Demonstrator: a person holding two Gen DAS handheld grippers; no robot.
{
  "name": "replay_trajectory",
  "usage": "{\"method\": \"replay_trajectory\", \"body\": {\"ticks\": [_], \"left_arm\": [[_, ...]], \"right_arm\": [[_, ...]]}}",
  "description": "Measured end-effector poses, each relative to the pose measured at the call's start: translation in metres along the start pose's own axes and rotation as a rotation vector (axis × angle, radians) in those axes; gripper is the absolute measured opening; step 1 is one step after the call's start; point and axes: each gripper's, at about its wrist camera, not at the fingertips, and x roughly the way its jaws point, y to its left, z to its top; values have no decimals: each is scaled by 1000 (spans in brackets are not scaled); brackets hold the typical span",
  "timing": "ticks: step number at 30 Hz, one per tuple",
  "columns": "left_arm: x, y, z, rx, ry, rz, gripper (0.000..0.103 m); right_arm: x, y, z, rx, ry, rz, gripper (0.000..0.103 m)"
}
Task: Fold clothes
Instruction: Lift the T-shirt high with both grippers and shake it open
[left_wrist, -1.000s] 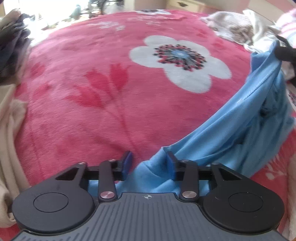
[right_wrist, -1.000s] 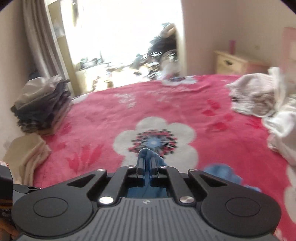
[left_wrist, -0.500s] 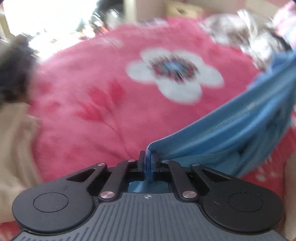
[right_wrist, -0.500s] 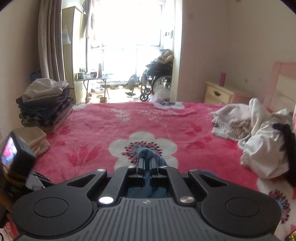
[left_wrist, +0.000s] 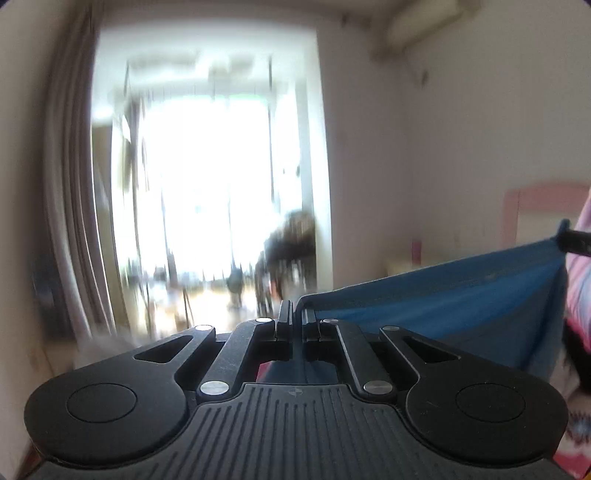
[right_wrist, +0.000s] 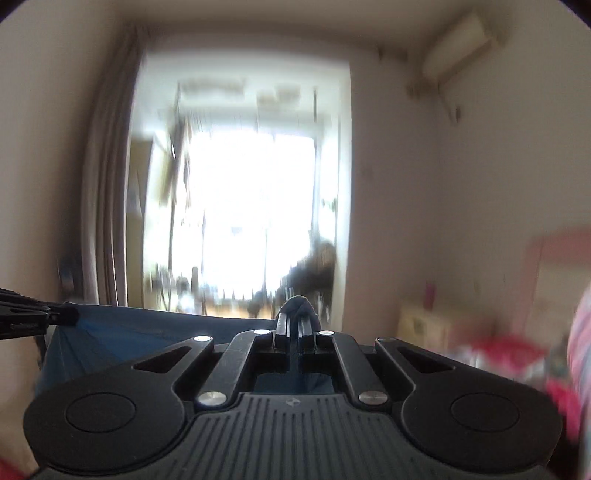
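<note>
Two wrist views, both blurred. In the left wrist view, the jaws of the left gripper (left_wrist: 296, 320) are pressed together on the edge of a blue garment (left_wrist: 461, 295). From there the cloth runs taut to the right, where the tip of the other gripper pinches its far corner at the picture's edge. In the right wrist view, the jaws of the right gripper (right_wrist: 296, 325) are likewise clamped on the blue garment (right_wrist: 122, 332), with a small bunch of cloth poking up between them. The cloth stretches away to the left toward the other gripper's tip.

The garment hangs in the air between the two grippers, spread wide and held by its upper edge, with a bright window (left_wrist: 207, 184) and pale walls behind. A red bed cover (right_wrist: 509, 350) shows low at the right.

Judging by this, the folding has barely begun: the garment is picked up and spread, but no fold is visible yet. Laying it flat and folding it remain.
</note>
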Motion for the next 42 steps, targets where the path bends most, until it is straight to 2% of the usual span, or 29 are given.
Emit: {"method": "replay_trajectory", "body": {"ticks": [3,9,17,23,28,32,37,42], "left_arm": [[-33,0,32,31,-111,15,3],[-98,0,72,67,-286,45,3],[-130,-4,98,76,-393,42,3],[-116,-6,103,64,-407,6,3],[-81,-9,90,69,-378,-23,3],[-36,-7,71,67,-321,-42,3],[51,6,31,51,-190,-47,3],[164,4,-15,41,-44,-16,3]], "right_arm": [[-19,-2,42,-14,-95,14,4],[-59,-3,96,-14,-226,47,4],[-112,-1,139,-33,-365,66,4],[-120,-6,153,-74,-418,50,4],[-95,-14,150,-97,-412,28,4],[-50,-20,137,-107,-362,7,4],[39,-25,96,-106,-242,-8,4],[160,-20,39,-123,-93,-16,4]]}}
